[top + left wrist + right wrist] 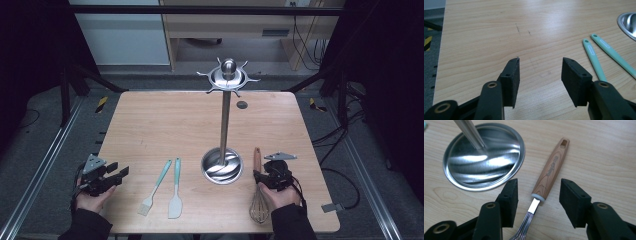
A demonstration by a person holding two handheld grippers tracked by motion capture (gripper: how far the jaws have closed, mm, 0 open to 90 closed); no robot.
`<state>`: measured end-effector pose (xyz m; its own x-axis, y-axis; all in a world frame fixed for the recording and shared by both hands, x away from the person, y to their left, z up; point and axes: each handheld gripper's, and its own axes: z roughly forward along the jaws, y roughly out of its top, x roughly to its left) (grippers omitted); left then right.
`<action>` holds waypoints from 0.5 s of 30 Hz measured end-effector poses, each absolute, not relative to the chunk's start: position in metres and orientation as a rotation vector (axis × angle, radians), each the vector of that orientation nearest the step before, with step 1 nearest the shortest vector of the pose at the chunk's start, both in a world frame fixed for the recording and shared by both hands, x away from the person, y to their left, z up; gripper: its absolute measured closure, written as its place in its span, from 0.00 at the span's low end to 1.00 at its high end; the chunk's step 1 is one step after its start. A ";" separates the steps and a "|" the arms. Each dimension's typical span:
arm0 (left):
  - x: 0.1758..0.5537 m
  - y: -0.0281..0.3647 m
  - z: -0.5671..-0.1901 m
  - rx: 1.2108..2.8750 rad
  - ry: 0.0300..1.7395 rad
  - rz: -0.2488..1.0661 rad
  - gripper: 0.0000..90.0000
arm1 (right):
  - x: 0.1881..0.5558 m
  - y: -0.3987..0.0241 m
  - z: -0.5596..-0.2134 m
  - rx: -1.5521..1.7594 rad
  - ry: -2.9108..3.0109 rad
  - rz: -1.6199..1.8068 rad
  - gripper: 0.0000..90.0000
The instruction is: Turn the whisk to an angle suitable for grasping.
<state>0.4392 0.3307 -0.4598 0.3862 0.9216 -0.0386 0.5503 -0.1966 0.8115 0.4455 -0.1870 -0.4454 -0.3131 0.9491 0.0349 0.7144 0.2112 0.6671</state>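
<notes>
We see the right gripper [537, 186] held low with released jaws straddling the wooden-handled wire whisk [550, 171] lying right of the round steel stand base [456, 181], while the left gripper [540, 68] rests open at the table's near-left.

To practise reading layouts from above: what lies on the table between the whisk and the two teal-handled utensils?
In the high view, the round steel base of the utensil stand sits between the whisk and the teal-handled utensils.

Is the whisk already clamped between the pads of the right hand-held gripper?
No, the right hand-held gripper stands open, its pads clear of the whisk handle lying on the table between them.
</notes>
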 end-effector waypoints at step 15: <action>0.443 0.330 -0.463 1.900 1.294 0.589 0.50 | 0.451 -0.186 -0.468 1.669 2.189 0.738 0.67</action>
<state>0.4430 0.3300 -0.4629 0.3829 0.9230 -0.0380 0.5781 -0.2073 0.7892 0.4509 -0.1860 -0.4683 -0.2867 0.9550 0.0763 0.8062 0.1974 0.5577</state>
